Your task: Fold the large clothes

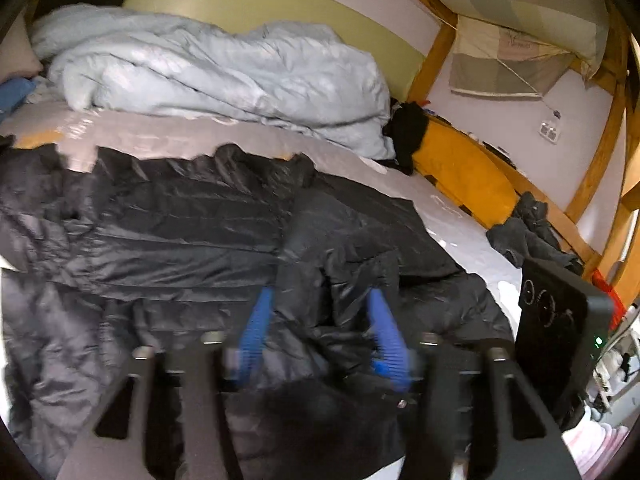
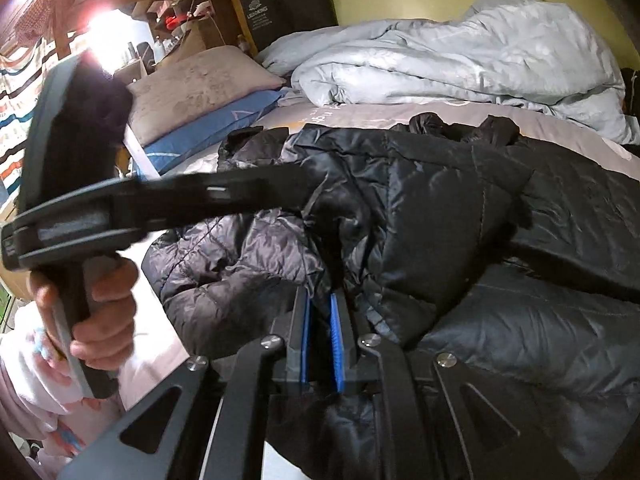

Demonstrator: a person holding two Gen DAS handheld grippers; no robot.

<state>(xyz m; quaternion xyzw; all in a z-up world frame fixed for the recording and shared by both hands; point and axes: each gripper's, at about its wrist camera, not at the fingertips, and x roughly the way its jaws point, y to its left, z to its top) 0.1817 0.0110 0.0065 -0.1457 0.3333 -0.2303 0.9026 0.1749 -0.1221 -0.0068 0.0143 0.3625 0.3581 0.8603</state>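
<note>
Left hand-held gripper (image 1: 320,316) spread over black jacket (image 1: 180,216), right hand-held gripper (image 2: 320,316) pinching its fabric

Your left wrist view looked close across the jacket (image 1: 180,216) toward the wall | right likewise | both shared the duvet (image 1: 224,72).

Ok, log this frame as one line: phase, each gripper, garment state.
phase: mid-fold | left gripper: open over black puffer jacket | right gripper: nearly closed, pinching jacket fabric | jacket: spread on bed, partly bunched
</note>
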